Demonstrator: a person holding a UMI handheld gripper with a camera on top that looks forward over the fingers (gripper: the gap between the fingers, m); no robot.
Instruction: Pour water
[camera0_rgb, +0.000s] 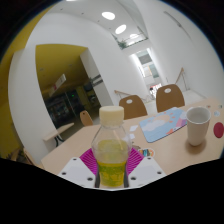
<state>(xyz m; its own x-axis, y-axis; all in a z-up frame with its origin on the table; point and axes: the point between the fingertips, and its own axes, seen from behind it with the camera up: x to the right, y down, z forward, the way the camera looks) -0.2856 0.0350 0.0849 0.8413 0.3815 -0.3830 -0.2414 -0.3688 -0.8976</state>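
Bottle with yellowish liquid and a pale cap sits upright between our 2 fingers, the gripper closed on its sides. We judge the carry step is in hand. At 2 o'clock a white cup waits on the table; next we need to reach it and tilt.

Bottle base hidden below gripper

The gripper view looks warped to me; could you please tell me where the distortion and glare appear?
Gripper view: strong fisheye bending of walls and table; ceiling lights blow out to white; the bottle, between the hand-held gripper fingers, glows backlit yellow; the cup stays fairly crisp.
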